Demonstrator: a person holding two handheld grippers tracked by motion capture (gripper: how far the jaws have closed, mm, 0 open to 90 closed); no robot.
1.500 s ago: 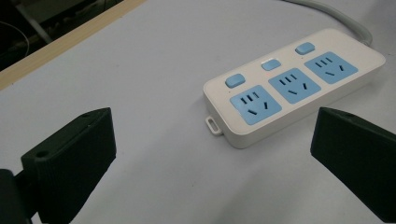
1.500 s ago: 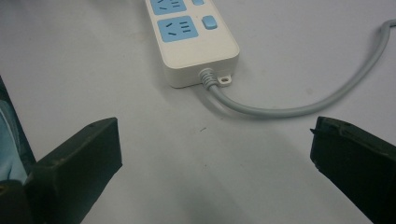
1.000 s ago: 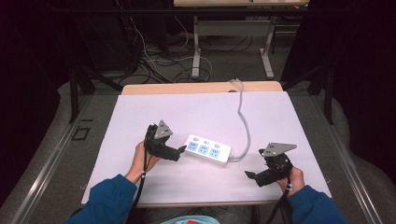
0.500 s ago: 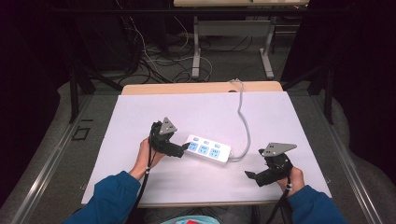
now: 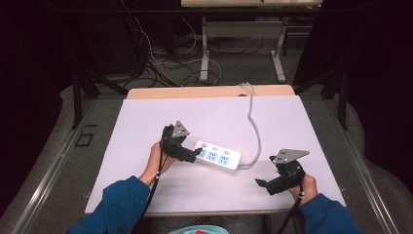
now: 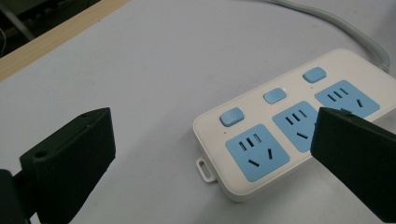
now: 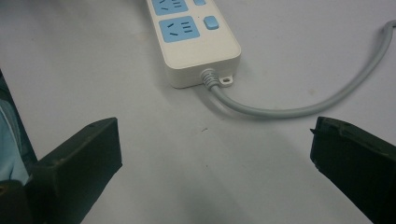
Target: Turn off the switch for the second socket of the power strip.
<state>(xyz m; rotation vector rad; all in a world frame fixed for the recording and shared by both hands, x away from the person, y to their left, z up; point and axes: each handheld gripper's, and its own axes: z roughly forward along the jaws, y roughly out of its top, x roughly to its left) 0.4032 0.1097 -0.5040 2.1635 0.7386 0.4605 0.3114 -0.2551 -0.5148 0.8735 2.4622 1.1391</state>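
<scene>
The right tongs (image 5: pixel 262 184) wait open, near the power strip's (image 5: pixel 217 154) cable end but well apart from it, holding nothing. The left tongs (image 5: pixel 196 153) are also open, one jaw over the strip's sockets at its free end, the other off over the bare table (image 5: pixel 302 126). To press a switch (image 6: pixel 231 116) cleanly, I would bring one jaw tip squarely down on it. Beyond the strip, its grey cable (image 5: pixel 253 117) runs to the table's far edge.

Laboratory or test workspace: a white-covered table (image 5: pixel 146 122) stands among dark curtains, loose floor cables (image 5: pixel 160 58) (untidy bundles) and a metal-framed workbench (image 5: pixel 243 29) behind it.
</scene>
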